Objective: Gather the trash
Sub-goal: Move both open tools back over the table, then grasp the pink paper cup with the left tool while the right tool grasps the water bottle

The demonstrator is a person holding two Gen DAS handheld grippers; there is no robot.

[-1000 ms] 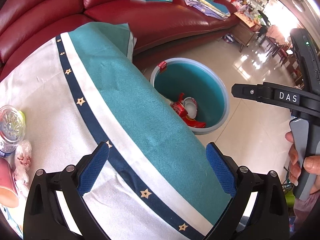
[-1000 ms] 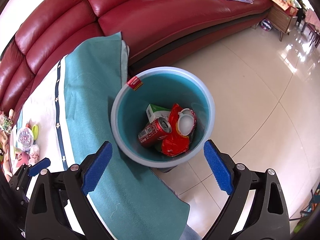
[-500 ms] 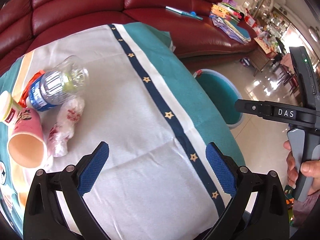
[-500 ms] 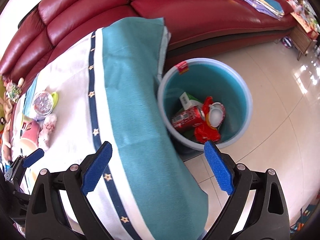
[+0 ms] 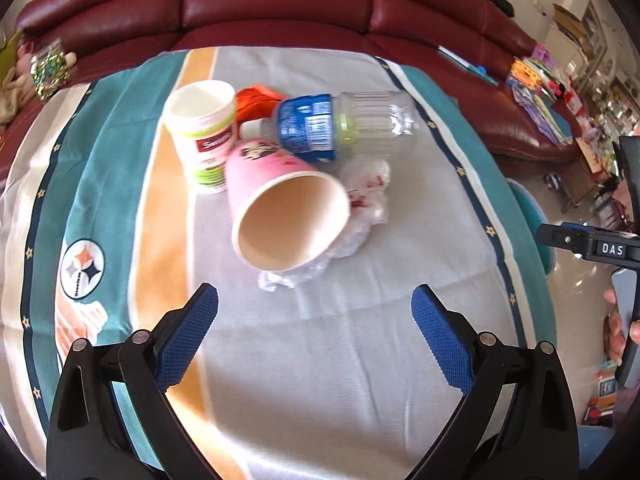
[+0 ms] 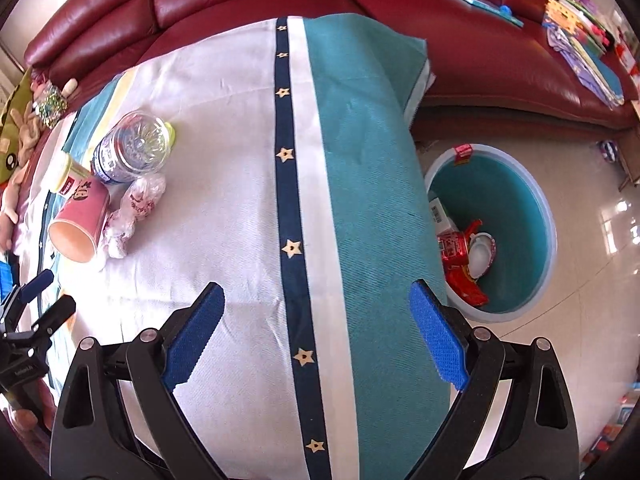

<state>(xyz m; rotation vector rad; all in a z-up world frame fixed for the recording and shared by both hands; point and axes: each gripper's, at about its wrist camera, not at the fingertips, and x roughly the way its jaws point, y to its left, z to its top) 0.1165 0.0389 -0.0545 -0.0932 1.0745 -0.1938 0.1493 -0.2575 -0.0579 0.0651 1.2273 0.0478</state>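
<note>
A pink paper cup (image 5: pixel 286 210) lies on its side on the table, mouth toward my left gripper (image 5: pixel 314 334), which hangs open just short of it. A crumpled clear wrapper (image 5: pixel 362 208) lies against the cup. Behind them are a plastic bottle with a blue label (image 5: pixel 340 128), a white tub (image 5: pixel 202 134) and an orange scrap (image 5: pixel 256 100). My right gripper (image 6: pixel 316 338) is open and empty over the tablecloth's blue star stripe. The cup (image 6: pixel 80 220) and bottle (image 6: pixel 130 152) lie far to its left. The teal bin (image 6: pixel 520 196) with red trash stands on the floor to its right.
A red leather sofa (image 5: pixel 280 0) curves behind the table, with books and cloths (image 6: pixel 580 36) on its right seat. A jar of beads (image 5: pixel 48 68) stands at the far left. The tablecloth (image 6: pixel 360 160) hangs over the table edge beside the bin. Shiny tile floor (image 6: pixel 592 260) lies to the right.
My left gripper has swung left from the bin to face the trash pile, now close to the pink cup. My right gripper has drifted from over the bin onto the table edge.
</note>
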